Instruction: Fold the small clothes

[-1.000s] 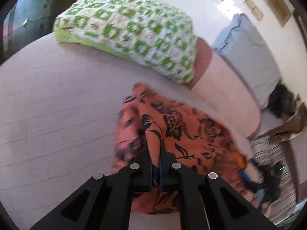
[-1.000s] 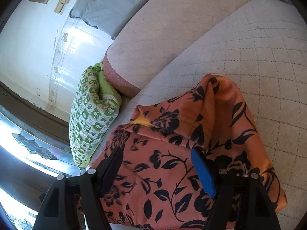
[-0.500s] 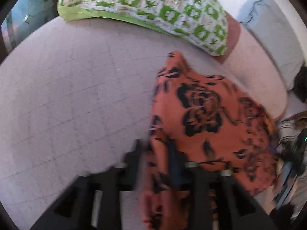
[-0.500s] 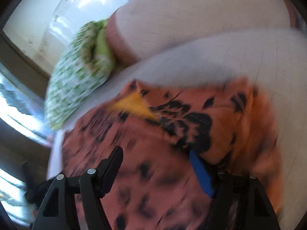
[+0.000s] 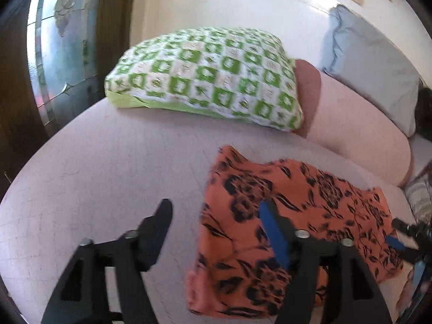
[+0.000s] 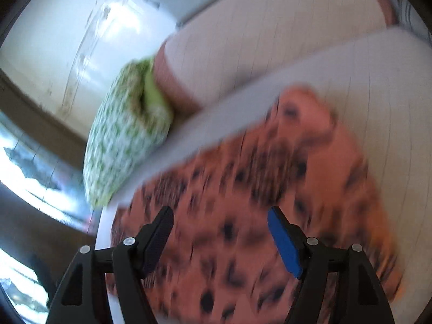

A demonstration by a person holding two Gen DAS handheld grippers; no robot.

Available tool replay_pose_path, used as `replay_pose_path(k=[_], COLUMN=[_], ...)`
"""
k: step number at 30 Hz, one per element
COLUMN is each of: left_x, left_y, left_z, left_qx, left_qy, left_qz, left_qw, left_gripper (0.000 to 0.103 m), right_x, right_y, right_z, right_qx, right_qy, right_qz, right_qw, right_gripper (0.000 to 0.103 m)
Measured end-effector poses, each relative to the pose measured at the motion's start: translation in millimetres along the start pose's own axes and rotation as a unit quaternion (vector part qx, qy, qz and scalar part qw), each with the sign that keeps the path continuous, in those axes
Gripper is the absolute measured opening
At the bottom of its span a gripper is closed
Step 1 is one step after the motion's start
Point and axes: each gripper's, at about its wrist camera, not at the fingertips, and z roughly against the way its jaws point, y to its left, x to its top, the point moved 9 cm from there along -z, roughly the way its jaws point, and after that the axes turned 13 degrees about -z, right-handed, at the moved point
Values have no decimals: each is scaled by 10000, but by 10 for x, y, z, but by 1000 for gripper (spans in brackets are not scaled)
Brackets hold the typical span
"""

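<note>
An orange garment with a black flower print (image 5: 291, 210) lies folded in a rough rectangle on the pale quilted mattress (image 5: 113, 172). My left gripper (image 5: 216, 216) is open and empty, above the garment's left edge, with its blue-padded finger over the cloth. The garment shows blurred in the right wrist view (image 6: 256, 189). My right gripper (image 6: 218, 221) is open and empty just above it. The right gripper's tip also shows at the right edge of the left wrist view (image 5: 402, 232).
A green and white checked pillow (image 5: 210, 78) lies at the head of the mattress, against a pink bolster (image 5: 356, 118). A grey pillow (image 5: 372, 73) leans on the wall behind. A dark wooden door frame with patterned glass (image 5: 59, 54) stands at the left.
My left gripper was shut on a fold of the garment; it has let go and opened. The garment now lies flat and folded. Both grippers have pulled back from it.
</note>
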Motion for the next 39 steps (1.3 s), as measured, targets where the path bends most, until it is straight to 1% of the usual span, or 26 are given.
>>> replay_pose_path(k=[1, 2, 3, 4, 5, 6, 7, 8, 10, 11, 13, 14, 15, 17, 19, 20, 22, 23, 25, 27, 29, 31, 32, 34, 37, 39], left_x=[-65, -161, -302, -487, -614, -605, -598, -592, -620, -660, -760, -835, -891, -1020, -1080, -1102, -1203, -1234, -1223, -1244, -1313, -1389, -1399, -1285, -1203, -1039], left_y=[-35, -40, -26, 6, 43, 125, 175, 194, 205, 184, 50, -25, -71, -154, -215, -196, -142, -123, -208, -256, -297, -395, -420, -439, -486, -478], left_z=[-79, -202, -407, -624, -704, -651, -580, -517, -366, -303, -126, -20, 50, 193, 202, 183, 118, 149, 288, 403, 457, 400, 359, 279, 155, 10], left_qx=[59, 205, 419, 529, 349, 199, 142, 96, 167, 109, -395, -602, -684, -775, -897, -990, -1126, -1188, -1211, -1340, -1411, -1592, -1564, -1508, -1594, -1538], left_qy=[171, 457, 897, 1425, 1630, 1459, 1488, 1501, 1374, 1383, 1306, 1281, 1249, 1175, 1187, 1214, 1430, 1393, 1326, 1199, 1243, 1448, 1514, 1383, 1335, 1128], left_qz=[-89, -211, -338, -375, -188, 255, 488, 578, 605, 681, 987, 1121, 1165, 1220, 1420, 1594, 1987, 2152, 2231, 2285, 2381, 2429, 2355, 2321, 2363, 2465], left_qw=[9998, 9985, 9945, 9877, 9858, 9888, 9876, 9869, 9885, 9880, 9857, 9836, 9829, 9825, 9786, 9747, 9630, 9593, 9581, 9568, 9529, 9459, 9472, 9509, 9492, 9502], left_gripper=[70, 70, 70, 73, 74, 75, 75, 75, 74, 73, 73, 73, 73, 75, 79, 79, 79, 79, 79, 79, 79, 79, 79, 82, 92, 92], right_x=[-118, -259, -363, -486, -562, -588, -608, -635, -706, -748, -835, -901, -938, -978, -993, -982, -942, -913, -834, -781, -746, -695, -664, -631, -588, -562], right_y=[-29, -79, -149, -253, -308, -294, -290, -310, -369, -410, -531, -635, -711, -827, -900, -911, -911, -925, -938, -956, -990, -993, -967, -932, -871, -838], right_z=[-5, -19, -91, -159, -172, -109, -45, 32, 215, 304, 407, 472, 513, 601, 615, 613, 606, 605, 548, 492, 399, 377, 350, 297, 248, 242], right_qx=[58, -16, -289, -558, -583, -529, -565, -602, -417, -297, -19, 155, 283, 347, 311, 353, 404, 425, 537, 595, 660, 780, 806, 821, 882, 979], right_qy=[93, 221, 411, 616, 667, 529, 484, 502, 493, 497, 646, 694, 692, 639, 552, 511, 367, 250, 154, 187, 183, 40, 2, -57, -217, -338], right_qz=[-58, -103, -74, -15, 85, 143, 89, -21, -327, -494, -1065, -1476, -1754, -2042, -2152, -2179, -2235, -2302, -2391, -2462, -2645, -2752, -2717, -2660, -2529, -2463], right_qw=[9999, 9997, 9987, 9965, 9960, 9971, 9972, 9969, 9974, 9971, 9922, 9865, 9817, 9762, 9745, 9740, 9732, 9719, 9694, 9672, 9620, 9582, 9590, 9604, 9632, 9637], right_gripper=[75, 75, 75, 75, 75, 75, 75, 75, 75, 75, 75, 75, 75, 75, 75, 75, 75, 75, 75, 75, 75, 76, 77, 77, 77, 78])
